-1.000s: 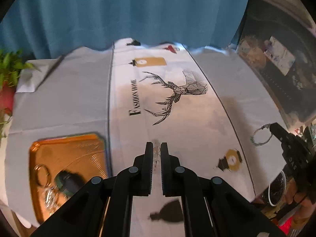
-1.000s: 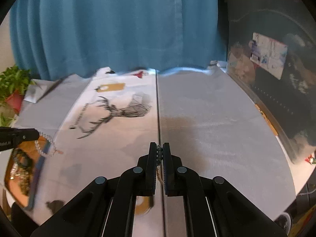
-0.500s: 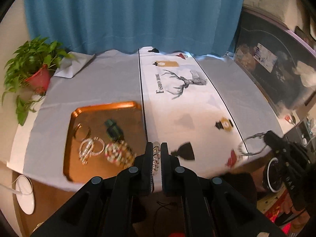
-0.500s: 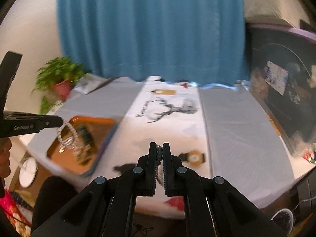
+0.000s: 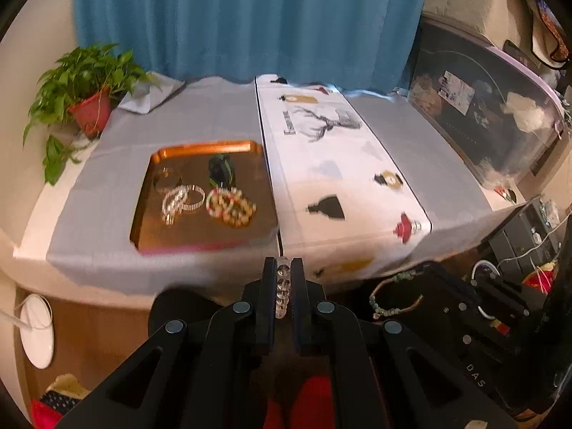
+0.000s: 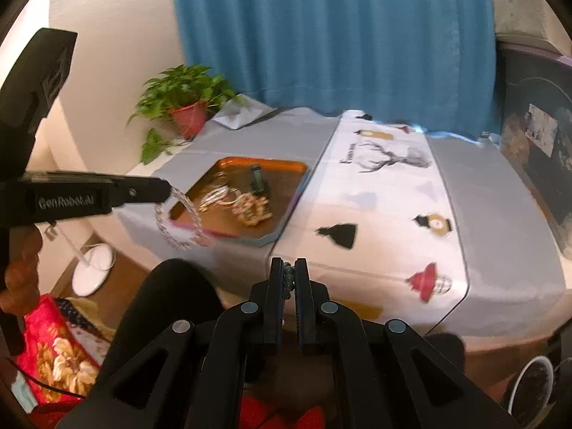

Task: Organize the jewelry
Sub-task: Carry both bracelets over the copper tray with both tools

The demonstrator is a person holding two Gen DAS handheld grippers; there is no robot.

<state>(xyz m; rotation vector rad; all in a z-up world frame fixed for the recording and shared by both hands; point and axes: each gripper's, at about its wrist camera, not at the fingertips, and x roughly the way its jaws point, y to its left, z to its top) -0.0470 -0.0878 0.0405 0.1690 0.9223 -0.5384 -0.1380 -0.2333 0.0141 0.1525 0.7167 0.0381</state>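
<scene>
copper tray (image 5: 143, 196) on the desk (image 5: 214, 114) is the landmark: left tool (image 5: 284, 268) clenches a clear bead bracelet (image 5: 282, 286), right tool (image 6: 287, 271) a dark bead bracelet (image 6: 289, 279), both short of the tray's near rim. carry each over it, lower, then release.

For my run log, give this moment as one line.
left tool: shut on clear bead bracelet | right tool: shut on green bead bracelet | copper tray: on table

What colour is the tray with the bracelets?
Shiny orange-copper tray, clearest in the left wrist view.
</scene>
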